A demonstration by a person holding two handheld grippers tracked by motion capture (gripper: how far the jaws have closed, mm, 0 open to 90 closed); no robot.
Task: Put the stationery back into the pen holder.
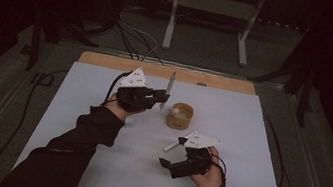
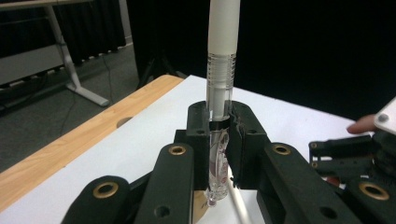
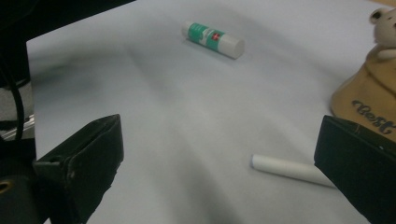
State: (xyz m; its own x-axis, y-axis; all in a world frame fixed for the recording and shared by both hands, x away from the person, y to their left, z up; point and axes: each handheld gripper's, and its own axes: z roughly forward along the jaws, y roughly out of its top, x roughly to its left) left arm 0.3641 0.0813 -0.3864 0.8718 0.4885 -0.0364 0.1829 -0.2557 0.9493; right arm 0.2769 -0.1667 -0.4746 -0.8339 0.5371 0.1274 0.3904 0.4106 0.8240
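Note:
My left gripper is raised over the mat's far middle, shut on a clear-barrelled pen that stands upright. In the left gripper view the pen has a white upper part and is clamped between the jaws of the left gripper. A tan holder with a small bear figure sits just right of it. My right gripper is open near the front, low over the mat. A white stick-like piece lies on the mat between the open jaws of the right gripper, near the right one.
A green-and-white glue stick lies farther out on the mat. The tan holder stands close by the right jaw. The white mat covers a wooden table; a metal frame and cables lie beyond it.

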